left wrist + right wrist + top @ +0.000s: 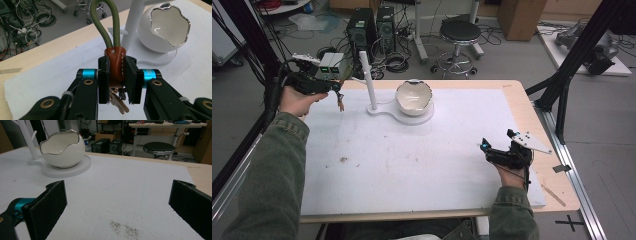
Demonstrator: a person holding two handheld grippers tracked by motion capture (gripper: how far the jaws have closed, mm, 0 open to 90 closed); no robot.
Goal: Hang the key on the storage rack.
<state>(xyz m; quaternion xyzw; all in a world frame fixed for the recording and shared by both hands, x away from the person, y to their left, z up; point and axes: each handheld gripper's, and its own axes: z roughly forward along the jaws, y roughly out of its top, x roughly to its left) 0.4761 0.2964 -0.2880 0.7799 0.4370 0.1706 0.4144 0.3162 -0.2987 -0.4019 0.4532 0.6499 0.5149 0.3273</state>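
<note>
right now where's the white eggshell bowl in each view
High view: eggshell bowl at top centre, on the white stand.
Left gripper view: upper right, behind the stand's post.
Right gripper view: upper left.
Shared landmark: the stand's upright white post beside the bowl.

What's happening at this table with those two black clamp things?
A person holds a gripper in each hand. The left gripper has its jaws shut on the brown leather tab of a key strap with a green cord loop, keys hanging below, close to the white stand and the egg-shaped bowl. The right gripper rests near the table's right edge, jaws wide open and empty.
</note>
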